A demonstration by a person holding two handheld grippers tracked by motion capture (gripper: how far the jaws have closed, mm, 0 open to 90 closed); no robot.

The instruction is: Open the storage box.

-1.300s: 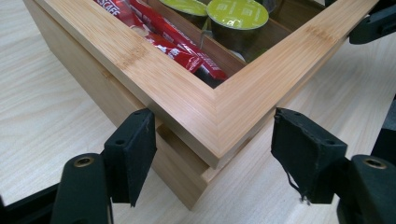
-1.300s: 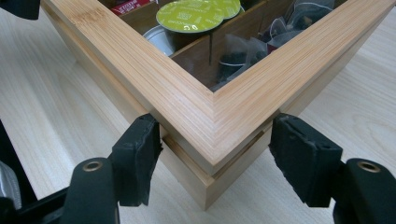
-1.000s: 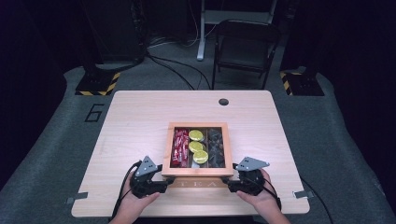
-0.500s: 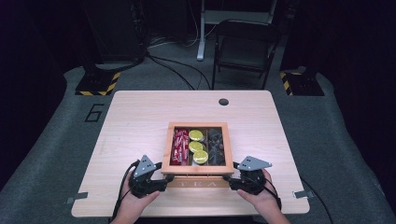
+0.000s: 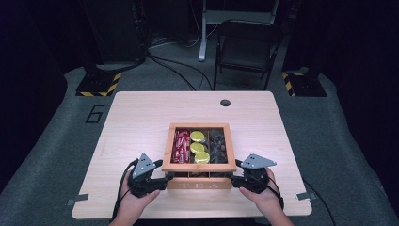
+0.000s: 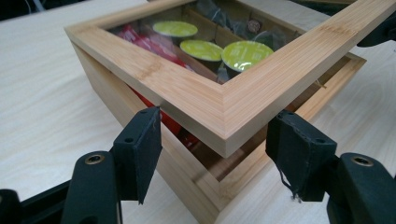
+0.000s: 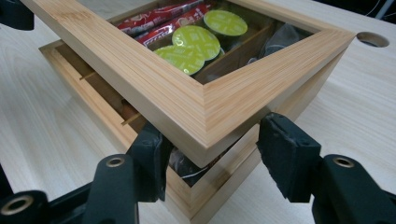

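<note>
bamboo lid (image 6: 219,100) raised; dark packets (image 5: 217,143) under glass unreadable; box (image 5: 200,182) front shadowed.

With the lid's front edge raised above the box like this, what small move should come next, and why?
Probably keep raising both grippers together, tipping the lid back toward its far edge. Its front corners sit between the fingers of the left gripper and the right gripper, and a gap already shows above the box. The near edge is up while the far edge looks low, so an even lift should avoid twisting the frame.

One wooden tea box (image 5: 199,166), three green capsules (image 5: 197,147) (round-topped), two hand-held grippers (image 5: 165,178).
</note>
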